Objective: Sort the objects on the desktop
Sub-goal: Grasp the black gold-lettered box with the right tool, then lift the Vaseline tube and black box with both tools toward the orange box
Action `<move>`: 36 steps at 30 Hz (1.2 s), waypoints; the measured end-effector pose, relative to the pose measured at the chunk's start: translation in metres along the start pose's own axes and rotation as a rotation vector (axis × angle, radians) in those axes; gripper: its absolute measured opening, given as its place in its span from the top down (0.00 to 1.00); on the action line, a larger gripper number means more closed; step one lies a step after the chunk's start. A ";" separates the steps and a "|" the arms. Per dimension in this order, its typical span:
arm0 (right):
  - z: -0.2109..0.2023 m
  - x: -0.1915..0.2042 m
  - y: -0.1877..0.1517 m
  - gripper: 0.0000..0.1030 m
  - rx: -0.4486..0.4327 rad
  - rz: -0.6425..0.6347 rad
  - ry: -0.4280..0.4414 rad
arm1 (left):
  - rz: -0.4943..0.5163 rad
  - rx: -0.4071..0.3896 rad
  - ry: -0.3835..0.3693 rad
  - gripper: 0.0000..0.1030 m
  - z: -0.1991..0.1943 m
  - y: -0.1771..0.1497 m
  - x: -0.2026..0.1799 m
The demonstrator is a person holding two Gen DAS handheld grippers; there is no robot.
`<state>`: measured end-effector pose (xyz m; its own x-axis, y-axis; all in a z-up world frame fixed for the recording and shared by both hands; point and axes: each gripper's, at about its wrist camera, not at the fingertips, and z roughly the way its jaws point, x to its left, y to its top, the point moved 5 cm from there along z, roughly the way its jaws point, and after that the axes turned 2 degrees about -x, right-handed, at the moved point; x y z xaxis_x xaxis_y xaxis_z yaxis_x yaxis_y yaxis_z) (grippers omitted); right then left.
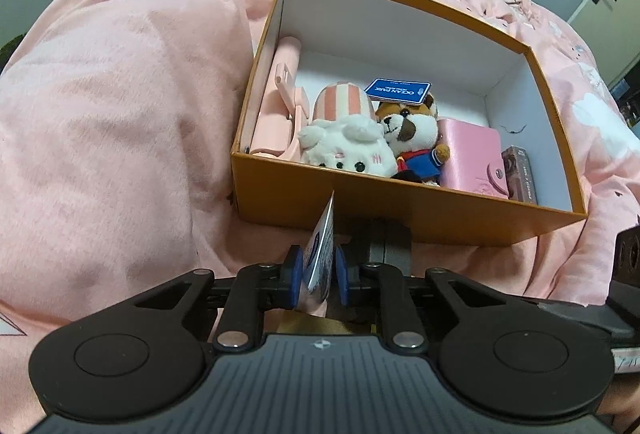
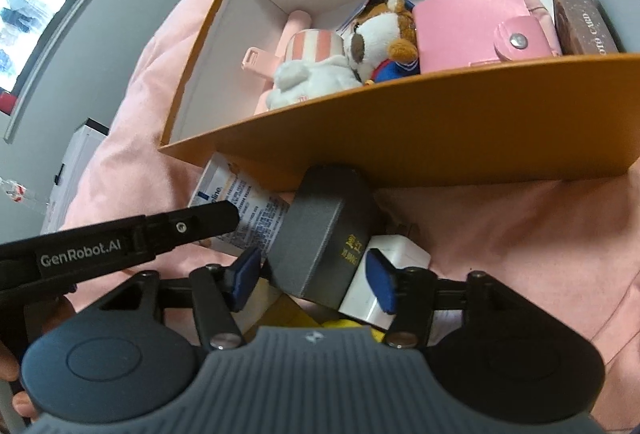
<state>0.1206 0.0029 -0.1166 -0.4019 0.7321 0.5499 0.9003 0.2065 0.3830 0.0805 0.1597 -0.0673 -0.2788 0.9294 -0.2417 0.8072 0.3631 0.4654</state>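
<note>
Item: cream tube [image 1: 320,254], pinched upright in my left gripper [image 1: 318,276], just outside the orange box [image 1: 400,212] on the pink bedspread [image 1: 120,114].
My right gripper [image 2: 316,280] has its jaws spread around a grey case [image 2: 320,246], pads not pressing; a white charger [image 2: 376,290] lies beside it. Box contents: two plush toys, pink wallet [image 1: 474,158].

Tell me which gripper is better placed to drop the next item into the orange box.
Probably left. The left gripper already pinches a white tube just outside the orange box. The right gripper only straddles the grey case, with its pads apparently not pressing it.
</note>
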 end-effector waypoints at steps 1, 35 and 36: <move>0.000 0.001 0.000 0.40 -0.001 -0.005 -0.003 | -0.005 -0.002 -0.002 0.82 0.000 0.000 0.001; -0.111 -0.060 0.002 0.90 -0.156 0.080 0.031 | 0.102 -0.162 -0.070 0.90 -0.044 0.009 -0.061; -0.111 -0.065 0.002 0.90 -0.154 0.086 0.014 | 0.110 -0.161 -0.082 0.90 -0.044 0.008 -0.066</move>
<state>0.1302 -0.1164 -0.0688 -0.3281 0.7335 0.5953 0.8957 0.0413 0.4428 0.0823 0.1045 -0.0100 -0.1447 0.9581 -0.2474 0.7351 0.2714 0.6212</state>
